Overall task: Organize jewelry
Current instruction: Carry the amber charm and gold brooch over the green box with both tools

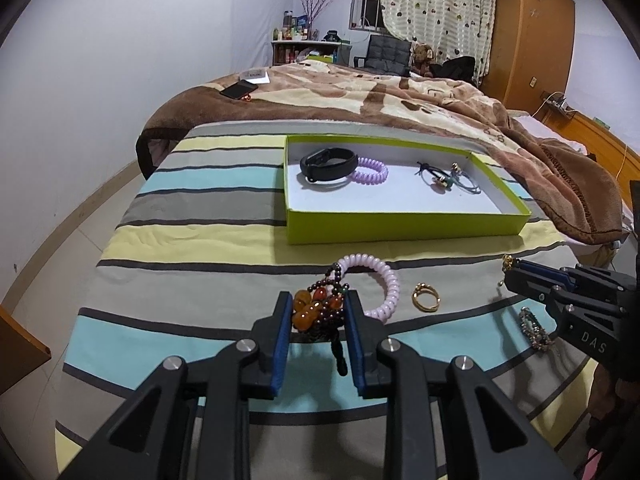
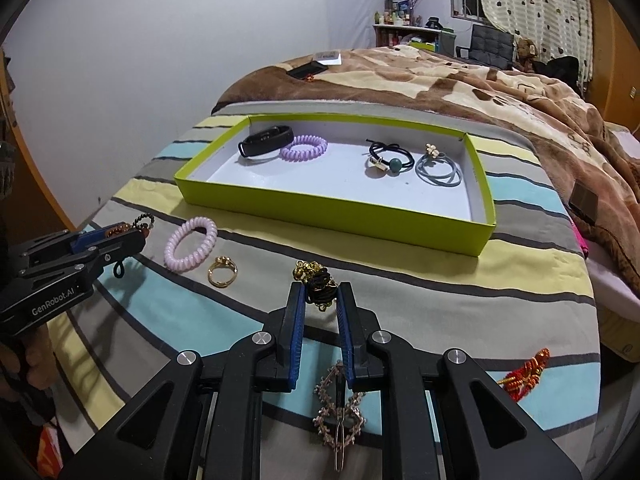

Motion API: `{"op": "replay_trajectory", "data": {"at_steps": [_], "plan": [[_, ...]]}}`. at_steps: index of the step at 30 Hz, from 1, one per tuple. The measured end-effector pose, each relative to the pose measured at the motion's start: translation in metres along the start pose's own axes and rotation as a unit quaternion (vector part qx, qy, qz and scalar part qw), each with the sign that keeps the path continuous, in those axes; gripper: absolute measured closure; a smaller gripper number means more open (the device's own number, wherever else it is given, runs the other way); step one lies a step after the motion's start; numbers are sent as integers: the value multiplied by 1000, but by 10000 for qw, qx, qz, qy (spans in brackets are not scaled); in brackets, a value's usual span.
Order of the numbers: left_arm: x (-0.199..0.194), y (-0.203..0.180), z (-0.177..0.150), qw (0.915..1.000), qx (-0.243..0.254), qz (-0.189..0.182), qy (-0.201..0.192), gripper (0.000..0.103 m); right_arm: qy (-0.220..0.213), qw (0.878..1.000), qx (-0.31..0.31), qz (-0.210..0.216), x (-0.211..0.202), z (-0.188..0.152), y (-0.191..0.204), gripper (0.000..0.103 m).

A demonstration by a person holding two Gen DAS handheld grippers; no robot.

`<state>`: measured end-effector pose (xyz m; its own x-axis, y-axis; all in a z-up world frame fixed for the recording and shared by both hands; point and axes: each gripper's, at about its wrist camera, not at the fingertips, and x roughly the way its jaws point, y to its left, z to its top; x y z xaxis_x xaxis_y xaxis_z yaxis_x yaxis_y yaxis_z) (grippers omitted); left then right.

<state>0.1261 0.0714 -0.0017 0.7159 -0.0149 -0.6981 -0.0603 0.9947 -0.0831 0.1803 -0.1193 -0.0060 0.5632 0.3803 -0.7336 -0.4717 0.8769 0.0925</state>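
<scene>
left gripper (image 1: 318,312): blue-padded jaws clamped on a cluster of amber-orange and dark red beads with a black tassel (image 1: 316,309), lifted a little above the striped bedsheet (image 1: 208,208); tassel dangling between the fingers. same gripper in right wrist view (image 2: 134,234), low at the left edge, beads poking out past its tips.

right gripper (image 2: 321,294): jaws closed on a black cord hair tie with small gold beads (image 2: 318,282), gold part sticking out beyond the fingertips. in left wrist view at right edge (image 1: 506,270), only the gold tip of the piece visible.

just beyond left gripper: pale pink spiral plastic hair tie (image 1: 374,284) lying flat on sheet, touching or overlapped by the bead cluster, cannot tell which. beside it to the right: gold metal ring (image 1: 426,298), flat on sheet, apart from spiral tie.

under right gripper: rhinestone-studded metal hair clip (image 2: 340,404), on sheet. farther right near bed edge: red and gold woven knot ornament (image 2: 526,372).

beyond all loose pieces: shallow lime-green cardboard box lid with white inside (image 1: 404,226). inside, left part: black smart band (image 1: 328,164) touching a lilac spiral hair tie (image 1: 370,172). right part: black elastic with green bead and gold charm (image 2: 386,160), next to grey-blue elastic loops with gold flower (image 2: 438,170).

behind lid: brown and cream plush blanket (image 1: 360,96).
</scene>
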Motion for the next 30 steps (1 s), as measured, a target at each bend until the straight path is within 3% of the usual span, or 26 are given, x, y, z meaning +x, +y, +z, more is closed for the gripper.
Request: {"op": "replay_trajectory", "data": {"at_steps": [19, 30], "plan": [[-26, -16, 26, 9979, 234, -351, -501, 76, -470, 9984, 322, -2, -31, 13, -14, 86], [-3, -21, 61, 9968, 367, -372, -607, 76, -627, 9970, 410, -201, -27, 43, -40, 86]]}}
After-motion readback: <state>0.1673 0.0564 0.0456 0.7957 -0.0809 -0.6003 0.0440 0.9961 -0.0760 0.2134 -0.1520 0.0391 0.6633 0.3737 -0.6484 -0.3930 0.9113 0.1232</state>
